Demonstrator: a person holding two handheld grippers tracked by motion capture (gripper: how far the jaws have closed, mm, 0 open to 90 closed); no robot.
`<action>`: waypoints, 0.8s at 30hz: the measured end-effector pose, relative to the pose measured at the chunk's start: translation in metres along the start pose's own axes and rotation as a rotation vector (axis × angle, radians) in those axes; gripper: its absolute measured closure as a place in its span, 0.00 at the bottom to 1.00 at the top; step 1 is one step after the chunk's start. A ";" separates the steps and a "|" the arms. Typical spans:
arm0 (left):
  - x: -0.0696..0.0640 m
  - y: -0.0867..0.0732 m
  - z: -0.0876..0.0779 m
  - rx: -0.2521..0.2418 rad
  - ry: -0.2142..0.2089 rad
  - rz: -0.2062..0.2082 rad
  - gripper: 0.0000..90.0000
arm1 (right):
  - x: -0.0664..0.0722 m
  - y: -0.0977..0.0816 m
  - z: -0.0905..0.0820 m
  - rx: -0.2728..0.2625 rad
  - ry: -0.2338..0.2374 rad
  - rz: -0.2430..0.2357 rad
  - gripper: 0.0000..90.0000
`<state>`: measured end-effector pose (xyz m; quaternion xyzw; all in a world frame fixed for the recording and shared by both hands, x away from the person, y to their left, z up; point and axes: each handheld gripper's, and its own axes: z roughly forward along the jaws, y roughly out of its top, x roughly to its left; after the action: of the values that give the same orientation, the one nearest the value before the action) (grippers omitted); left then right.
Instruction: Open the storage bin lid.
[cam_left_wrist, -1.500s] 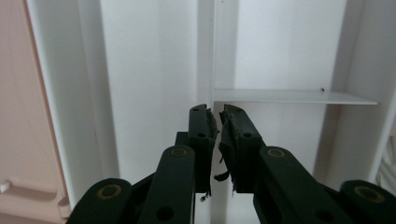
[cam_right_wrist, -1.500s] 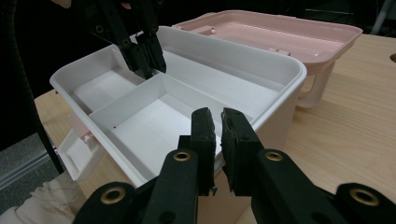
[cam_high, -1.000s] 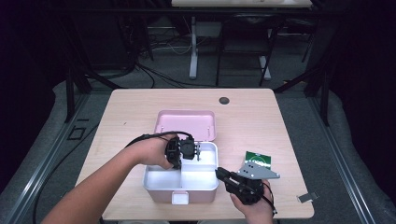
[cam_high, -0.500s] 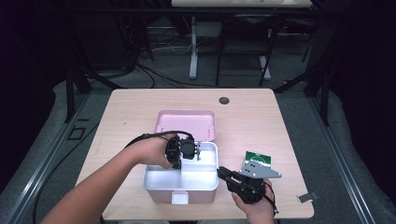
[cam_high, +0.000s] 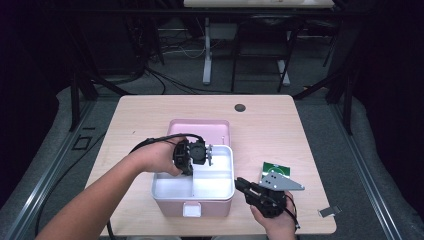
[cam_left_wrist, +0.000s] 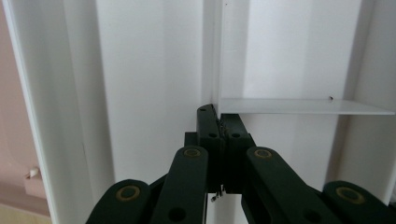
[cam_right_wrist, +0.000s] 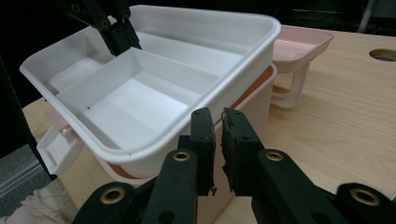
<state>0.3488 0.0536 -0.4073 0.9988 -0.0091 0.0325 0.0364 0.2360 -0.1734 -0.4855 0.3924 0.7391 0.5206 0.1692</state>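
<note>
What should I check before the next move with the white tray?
1. Left gripper shut on the divider: ok.
2. Right gripper free, shut on nothing: ok.
3. Visible compartments of the white tray hold nothing: ok.
4. Pink lid folded open behind, out of the way: ok.
5. Tray fully free of the pink box: cannot tell.

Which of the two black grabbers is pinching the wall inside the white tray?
The left gripper. It reaches down into the white tray and is shut on its divider. The right gripper sits outside, beside the pink box, holding nothing.
</note>
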 end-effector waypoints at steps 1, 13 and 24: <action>0.000 -0.001 -0.007 -0.011 0.009 -0.009 0.99 | 0.000 0.000 0.000 0.000 0.000 0.003 0.92; 0.001 -0.019 -0.025 -0.002 0.005 -0.226 0.99 | 0.000 -0.001 0.001 -0.009 -0.004 0.005 0.92; 0.014 -0.056 -0.023 0.006 0.009 -0.558 0.99 | 0.001 -0.002 0.002 0.019 -0.008 -0.002 0.92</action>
<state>0.3629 0.1104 -0.3876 0.9626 0.2667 0.0256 0.0411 0.2357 -0.1723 -0.4880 0.3952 0.7439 0.5117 0.1689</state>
